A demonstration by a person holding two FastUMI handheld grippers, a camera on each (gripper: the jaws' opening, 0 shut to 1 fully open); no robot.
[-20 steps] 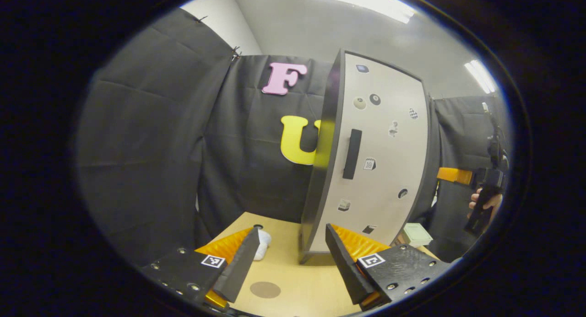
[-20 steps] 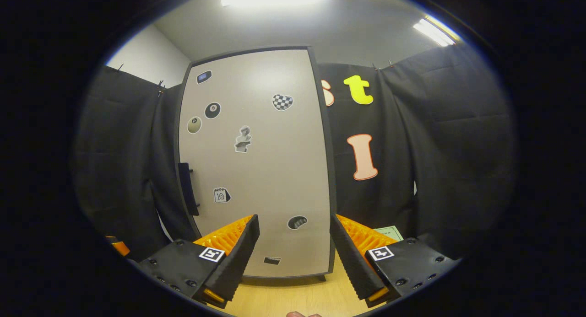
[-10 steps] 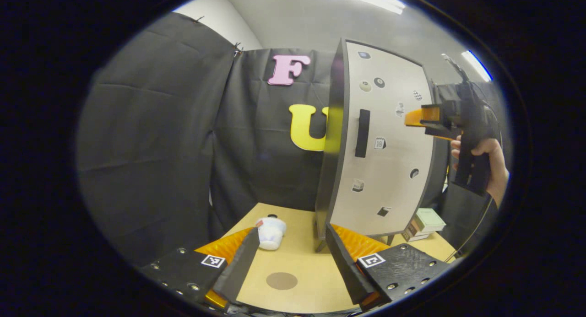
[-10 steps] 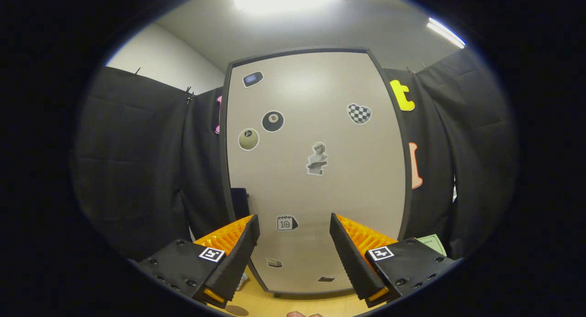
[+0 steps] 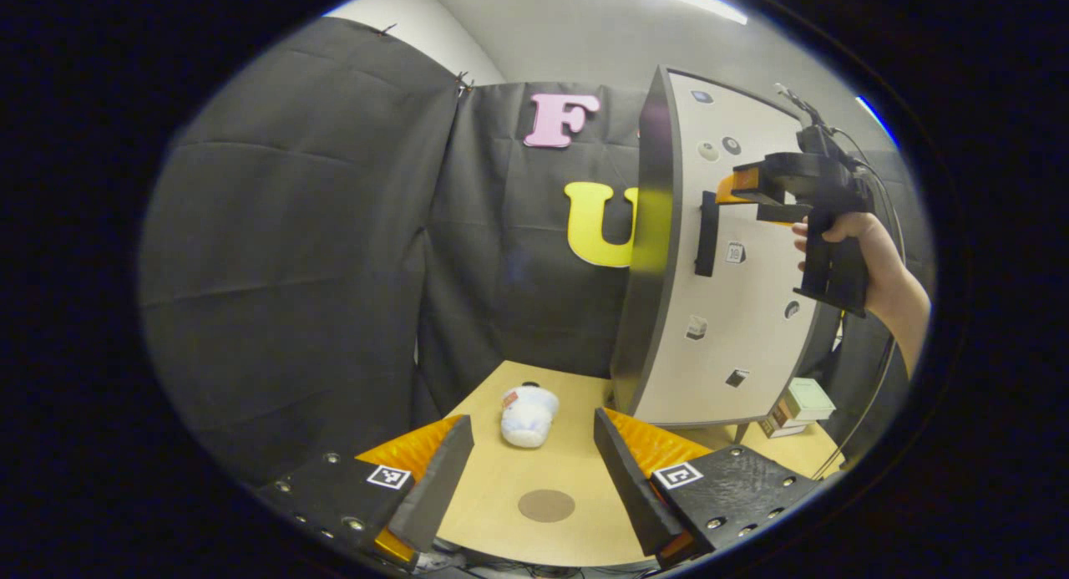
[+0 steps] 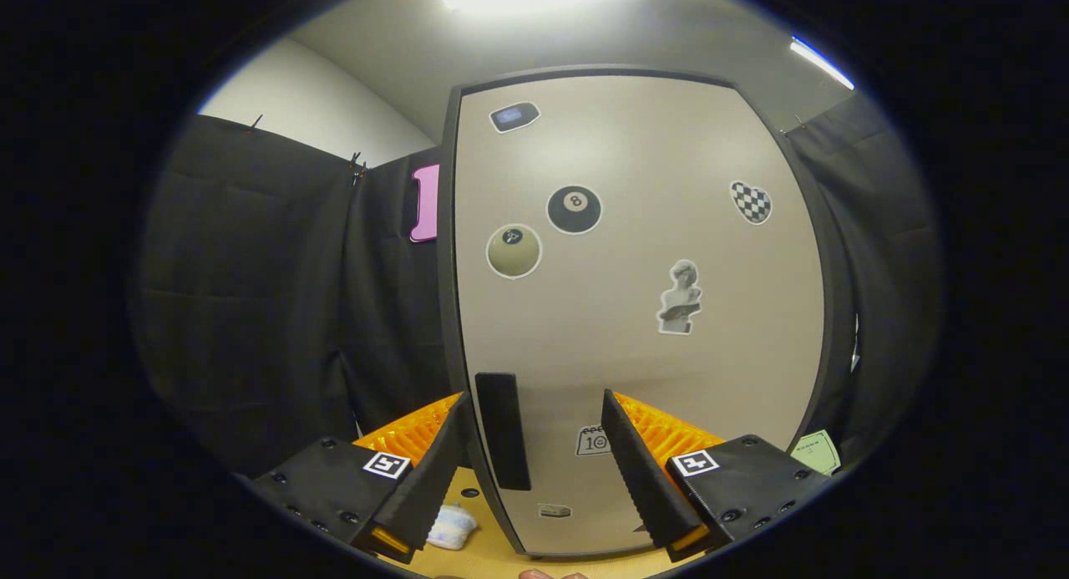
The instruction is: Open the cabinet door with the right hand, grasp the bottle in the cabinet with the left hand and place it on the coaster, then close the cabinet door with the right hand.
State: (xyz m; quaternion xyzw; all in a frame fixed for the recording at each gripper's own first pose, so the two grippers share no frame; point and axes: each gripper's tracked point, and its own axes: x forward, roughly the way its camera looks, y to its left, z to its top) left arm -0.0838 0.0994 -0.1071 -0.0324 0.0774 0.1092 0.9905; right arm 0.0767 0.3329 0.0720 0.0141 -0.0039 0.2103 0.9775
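A: The right tool (image 6: 534,470) has closed in on the cabinet (image 5: 660,228); a second ago it hung back by the door's (image 6: 643,312) far edge. Now the handle (image 6: 504,429) sits between its spread fingers, nothing gripped yet.

B: So the door's shut, and the bottle's presumably behind it, unseen. Opening comes next.

A: The door's a big smooth matte panel, dark-framed, stickers flat on it. The handle's a slim dark bar.

B: And the left tool (image 5: 534,479)?

A: Wide open, empty, low over the pale wooden desk (image 5: 568,470). A soft white lump (image 5: 526,414) lies beyond the flat round brown coaster (image 5: 546,505).
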